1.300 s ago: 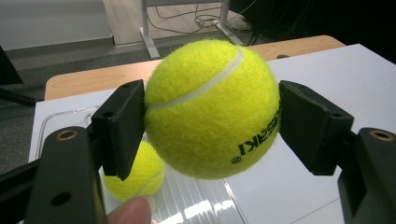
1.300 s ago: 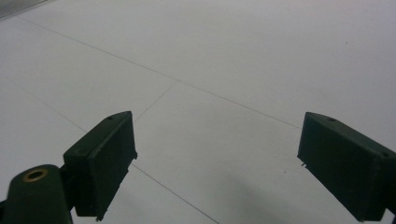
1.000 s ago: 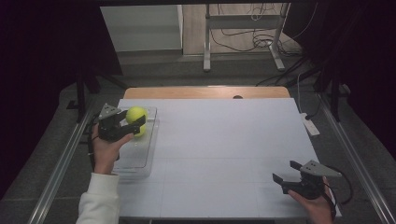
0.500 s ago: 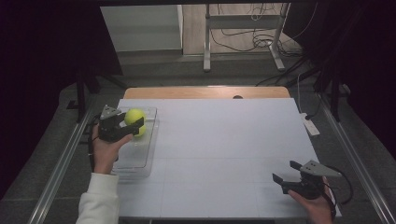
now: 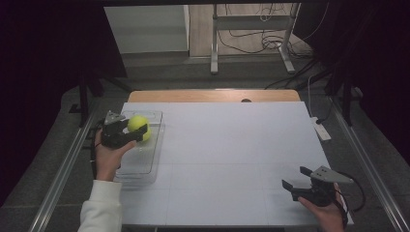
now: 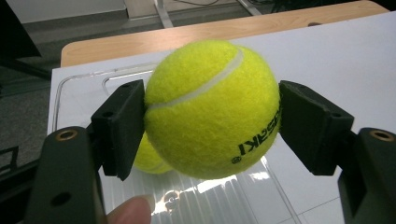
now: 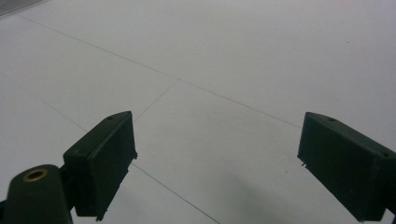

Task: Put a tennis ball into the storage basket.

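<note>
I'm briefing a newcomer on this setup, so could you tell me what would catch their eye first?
The bright yellow tennis ball, clamped in the left gripper over the clear plastic tray at the table's left edge. Next, the right gripper, open with nothing between its jaws, low over the white table at the near right corner.

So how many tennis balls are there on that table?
2. One tennis ball is clamped in the left gripper above the clear tray. A second ball peeks out behind it, lower, in the tray. More could be hidden.

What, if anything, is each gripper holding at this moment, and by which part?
The left gripper clamps the tennis ball across its middle, one pad on each side, above the clear tray. The right gripper holds nothing.
</note>
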Available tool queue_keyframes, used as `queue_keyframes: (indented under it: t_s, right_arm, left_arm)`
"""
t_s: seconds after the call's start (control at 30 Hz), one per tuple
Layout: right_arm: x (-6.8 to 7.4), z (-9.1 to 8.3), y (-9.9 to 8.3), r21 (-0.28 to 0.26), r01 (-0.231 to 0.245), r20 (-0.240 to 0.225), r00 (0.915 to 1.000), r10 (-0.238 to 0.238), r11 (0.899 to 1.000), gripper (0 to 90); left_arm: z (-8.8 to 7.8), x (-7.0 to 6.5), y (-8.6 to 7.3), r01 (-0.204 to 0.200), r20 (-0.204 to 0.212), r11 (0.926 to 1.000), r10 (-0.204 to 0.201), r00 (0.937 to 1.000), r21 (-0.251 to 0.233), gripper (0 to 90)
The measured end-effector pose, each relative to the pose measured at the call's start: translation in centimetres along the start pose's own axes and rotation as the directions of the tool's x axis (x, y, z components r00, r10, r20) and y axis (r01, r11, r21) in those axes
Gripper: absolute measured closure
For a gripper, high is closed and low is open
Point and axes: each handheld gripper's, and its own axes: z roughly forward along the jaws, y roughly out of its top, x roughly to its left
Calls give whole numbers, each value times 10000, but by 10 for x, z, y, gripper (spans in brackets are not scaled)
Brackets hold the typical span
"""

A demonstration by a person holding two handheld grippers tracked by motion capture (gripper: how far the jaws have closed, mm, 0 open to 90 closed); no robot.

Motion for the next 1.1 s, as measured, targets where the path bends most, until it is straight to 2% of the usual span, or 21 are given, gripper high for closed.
queue_keyframes:
  t_s: [0.57,1.1]
  right_arm:
    - [0,0,0,-3,-16,-7,10000,16,10000,114]
    - [0,0,0,3,10,-15,10000,-10,10000,113]
  left_arm:
    - [3,8,-9,25,-233,9989,-14,9997,461,275]
    - [7,13,-18,-5,-362,9950,42,9993,1003,275]
